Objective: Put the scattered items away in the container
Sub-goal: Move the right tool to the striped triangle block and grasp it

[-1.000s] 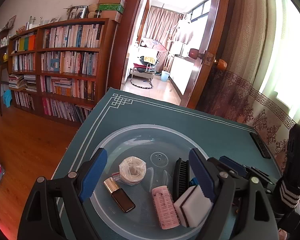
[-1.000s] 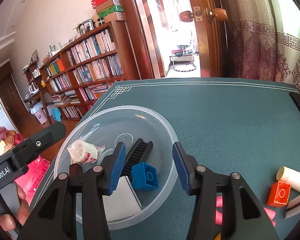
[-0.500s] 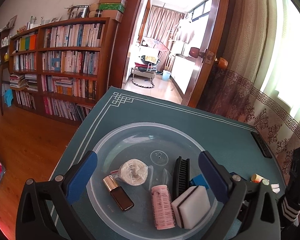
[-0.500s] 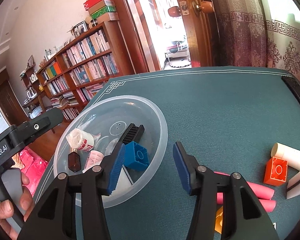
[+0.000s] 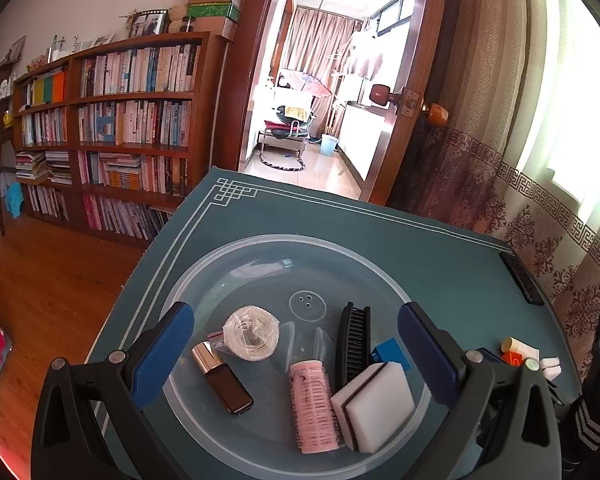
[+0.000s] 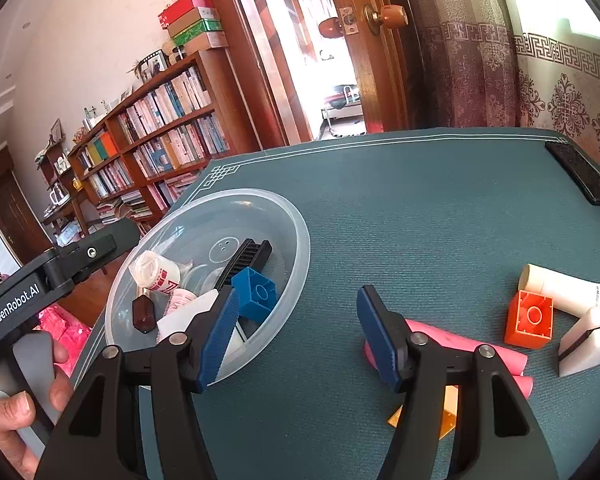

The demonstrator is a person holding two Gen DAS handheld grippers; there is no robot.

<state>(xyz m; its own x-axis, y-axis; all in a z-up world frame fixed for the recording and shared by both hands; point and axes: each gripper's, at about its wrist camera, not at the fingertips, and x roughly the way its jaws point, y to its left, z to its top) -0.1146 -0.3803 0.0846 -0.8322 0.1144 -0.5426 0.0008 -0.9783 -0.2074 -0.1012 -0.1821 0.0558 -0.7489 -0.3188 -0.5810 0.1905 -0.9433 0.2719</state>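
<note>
Teal worktop (image 6: 420,208) carrying a clear round container (image 5: 284,264) at its left, already loaded with white sponge (image 5: 374,402), pink hair roller (image 5: 314,404), black comb (image 5: 354,340), blue brick (image 6: 256,292), wrapped roll (image 5: 251,333) and small brown bottle (image 5: 222,380). Left gripper (image 5: 296,356) spread wide and empty above the container; right gripper (image 6: 296,332) equally wide and empty over bare worktop just right of it. Still outside, right: pink tubes (image 6: 472,346), second sponge (image 6: 592,336), white tube (image 6: 560,286), orange brick (image 6: 530,320).

Right gripper (image 6: 296,330) agape over table (image 6: 420,208)
</note>
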